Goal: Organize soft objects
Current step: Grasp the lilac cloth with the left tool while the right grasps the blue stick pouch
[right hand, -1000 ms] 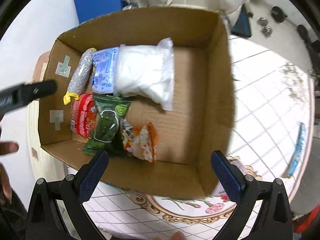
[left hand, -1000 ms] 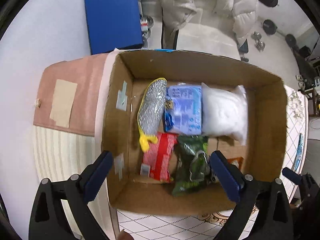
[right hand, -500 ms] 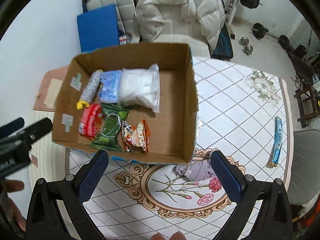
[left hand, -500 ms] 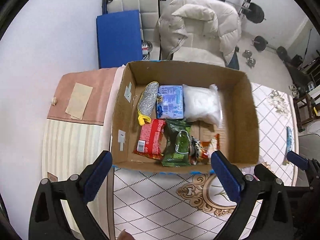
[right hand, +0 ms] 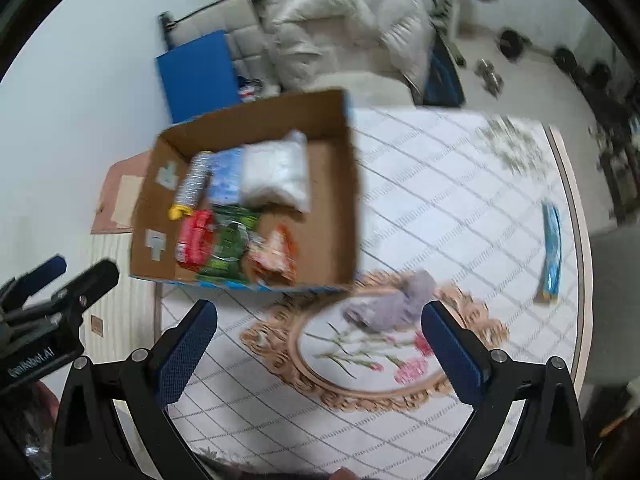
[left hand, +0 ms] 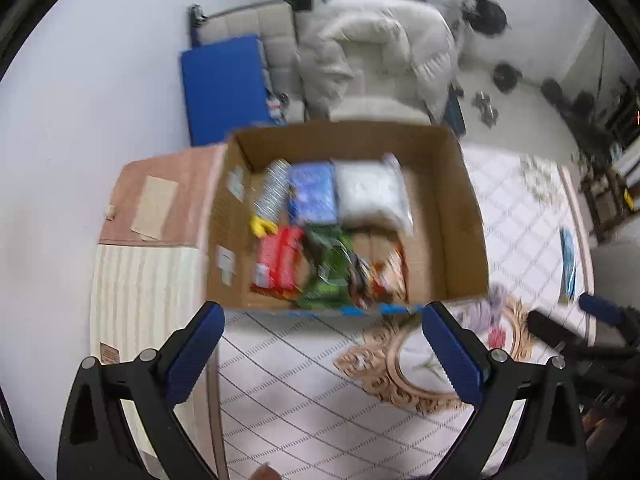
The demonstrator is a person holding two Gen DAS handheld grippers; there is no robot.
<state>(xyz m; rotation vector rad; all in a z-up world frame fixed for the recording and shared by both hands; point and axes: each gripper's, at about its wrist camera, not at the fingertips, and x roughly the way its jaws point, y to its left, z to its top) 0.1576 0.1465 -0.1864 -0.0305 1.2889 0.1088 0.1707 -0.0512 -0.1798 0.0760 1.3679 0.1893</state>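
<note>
Both grippers hang above the table with jaws spread wide and nothing between them: the left gripper [left hand: 320,354] and the right gripper [right hand: 318,348]. The cardboard box [right hand: 332,240] sits at ten o'clock in the right wrist view, packed with soft packets along its left side. A crumpled lilac cloth [right hand: 394,304] lies on the patterned tablecloth [right hand: 460,200], just beside the box's near right corner. A blue packet [right hand: 552,256] lies at three o'clock, well apart.
</note>
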